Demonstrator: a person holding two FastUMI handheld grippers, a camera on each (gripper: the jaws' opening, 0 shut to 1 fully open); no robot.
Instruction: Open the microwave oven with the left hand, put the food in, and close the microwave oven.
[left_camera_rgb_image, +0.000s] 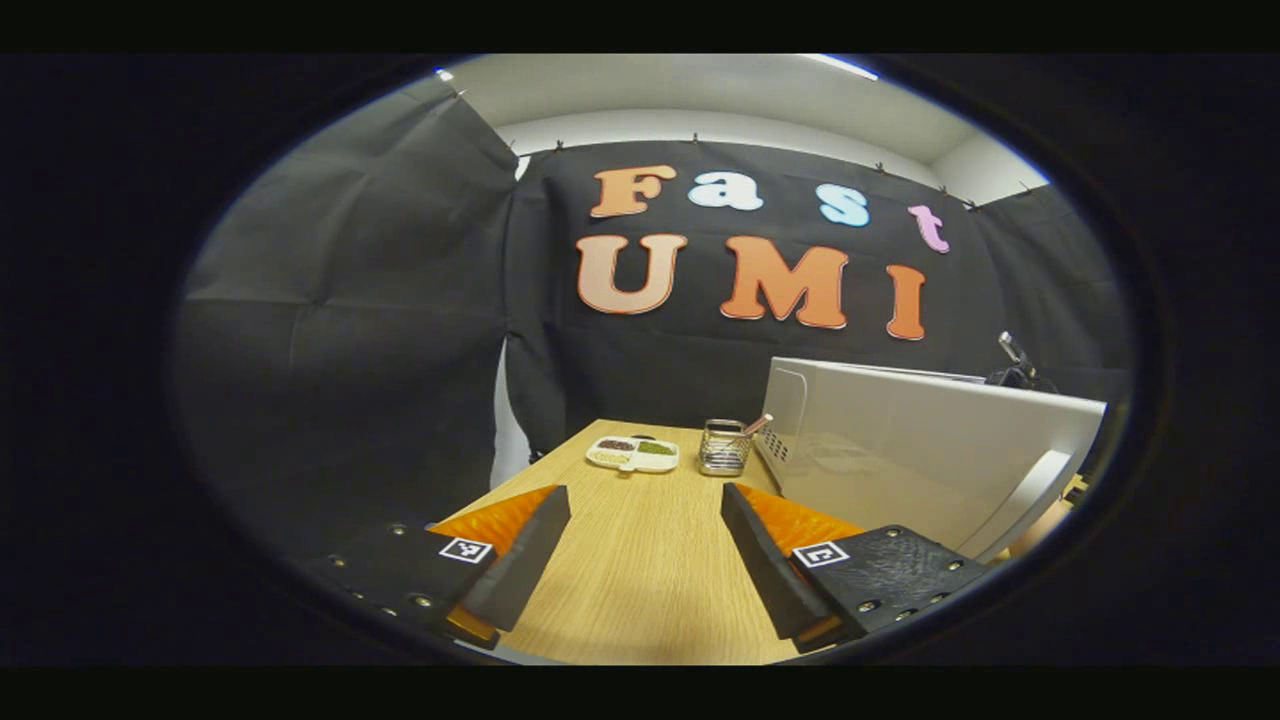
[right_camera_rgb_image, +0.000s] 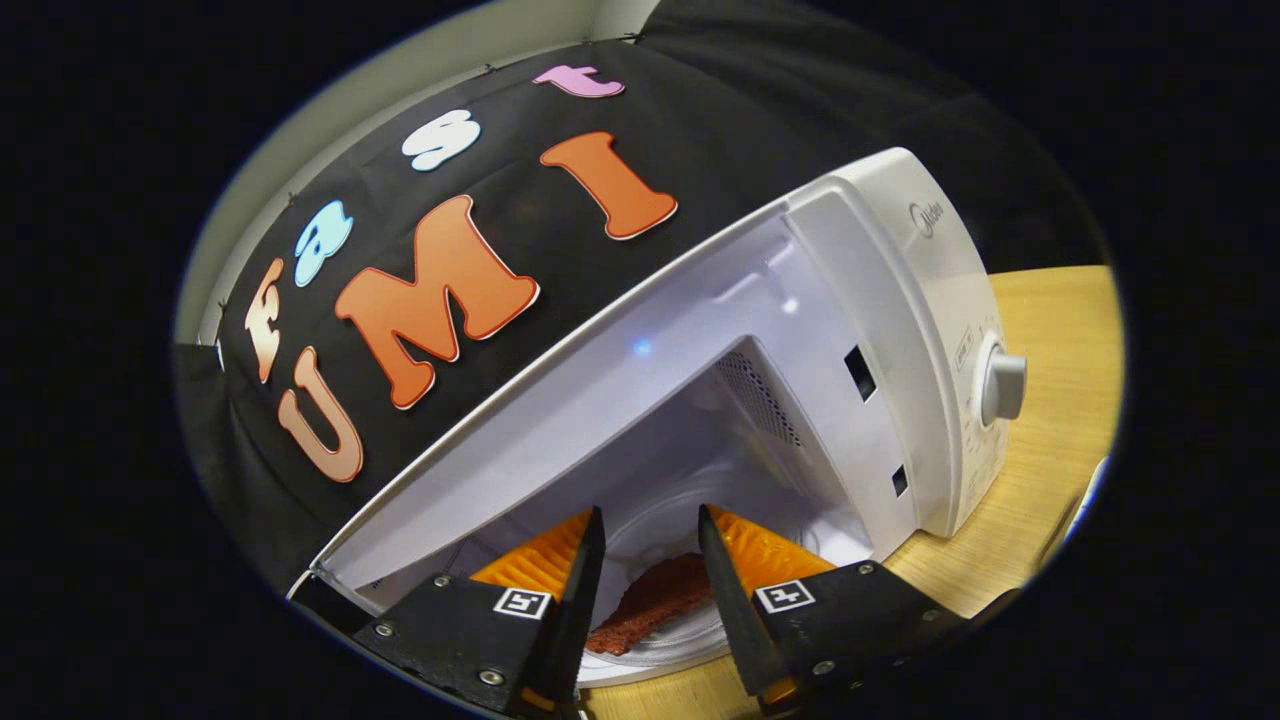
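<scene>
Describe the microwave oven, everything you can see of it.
The microwave oven is white and glossy, standing on the wooden table. Its door is swung open, a pale handle along its edge. The control panel carries a round knob. The white cavity has a perforated vent, with reddish-brown food on a plate inside.

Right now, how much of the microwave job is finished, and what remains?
Done: the microwave stands open, its door swung out. In hand: the food, on a white plate, sits at the mouth of the cavity between the fingers of the open right gripper. Left: draw that gripper back and close the door; the open left gripper waits over the table.
</scene>
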